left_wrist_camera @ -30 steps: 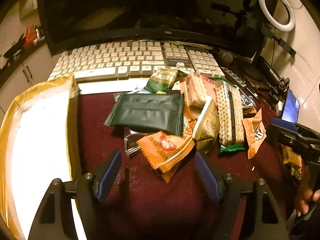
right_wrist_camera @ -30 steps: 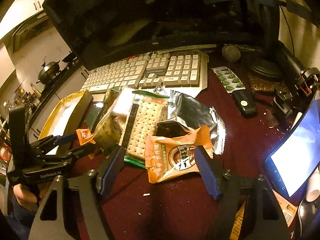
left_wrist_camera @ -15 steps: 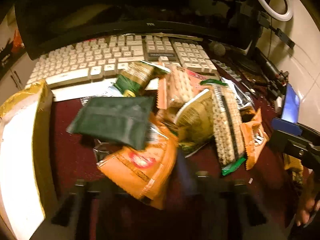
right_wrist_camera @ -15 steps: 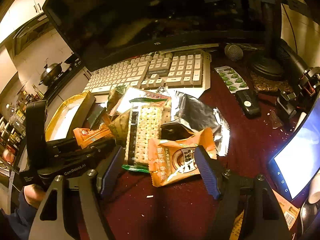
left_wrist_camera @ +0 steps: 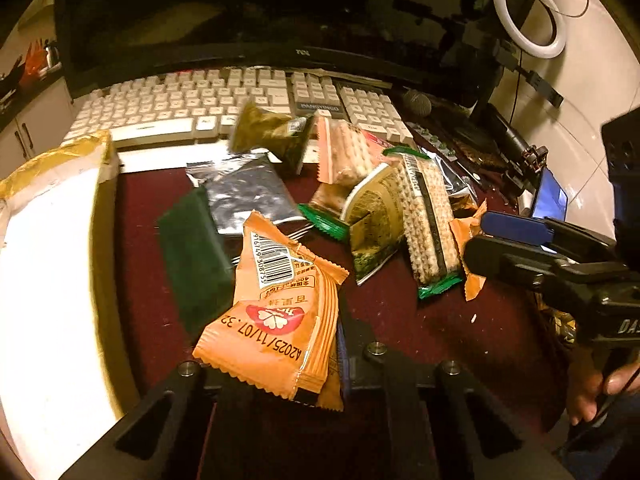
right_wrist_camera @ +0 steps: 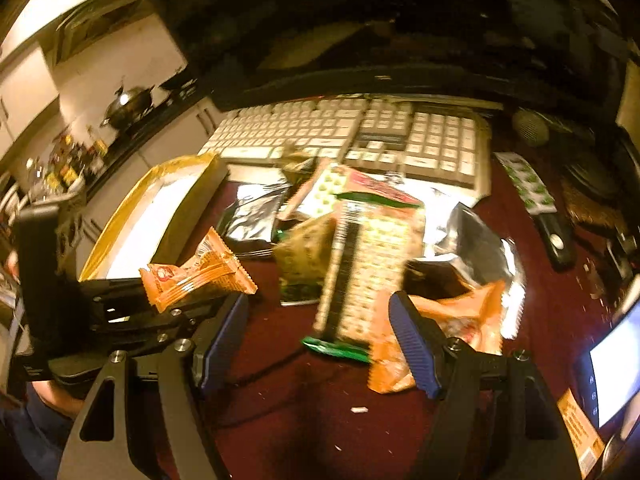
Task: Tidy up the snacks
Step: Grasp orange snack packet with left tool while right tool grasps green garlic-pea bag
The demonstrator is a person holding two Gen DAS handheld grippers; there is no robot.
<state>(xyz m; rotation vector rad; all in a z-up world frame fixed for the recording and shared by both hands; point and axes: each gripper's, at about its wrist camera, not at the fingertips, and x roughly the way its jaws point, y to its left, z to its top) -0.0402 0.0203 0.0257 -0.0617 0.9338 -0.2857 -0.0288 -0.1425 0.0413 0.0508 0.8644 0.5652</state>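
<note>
Dim room: lit ring light [left_wrist_camera: 529,16], perhaps kitchen counter [right_wrist_camera: 132,120].

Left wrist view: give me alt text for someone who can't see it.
The left gripper is shut on orange snack packets, lifted above a dark red desk. Behind lie mixed snacks, a keyboard and a white gold-edged box.
</note>
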